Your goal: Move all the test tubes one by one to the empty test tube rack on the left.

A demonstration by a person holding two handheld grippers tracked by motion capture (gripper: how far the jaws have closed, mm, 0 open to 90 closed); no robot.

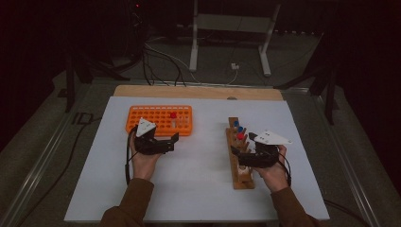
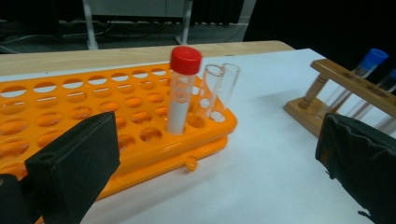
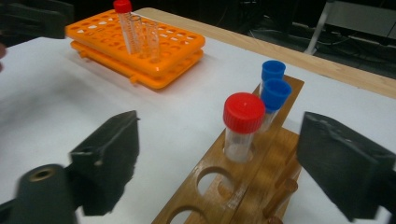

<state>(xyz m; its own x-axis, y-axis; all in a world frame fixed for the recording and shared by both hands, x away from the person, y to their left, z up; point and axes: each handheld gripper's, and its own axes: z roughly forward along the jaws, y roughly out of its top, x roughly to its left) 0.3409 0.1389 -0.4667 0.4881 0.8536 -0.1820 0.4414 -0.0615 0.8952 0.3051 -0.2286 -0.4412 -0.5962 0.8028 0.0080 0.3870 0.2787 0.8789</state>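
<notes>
Red-capped tube stands upright in a hole of the wooden rack, lower centre of the right gripper view, with two blue-capped tubes just behind it. In the high view that rack runs top to bottom at centre right of the white sheet.

Right gripper held level in the right hand, pointing toward frame left across the rack; jaws spread, one on each side of the red-capped tube, not touching it. Left gripper held level in the left hand, pointing right, just below the orange rack at upper left; jaws spread wide, nothing between them.

The left gripper view gives detail that the high view blurs: a second red-capped tube upright in the orange rack, two clear uncapped tubes just beside it near the rack's corner. The right gripper view shows empty round holes in the wooden rack in front of the tube.
</notes>
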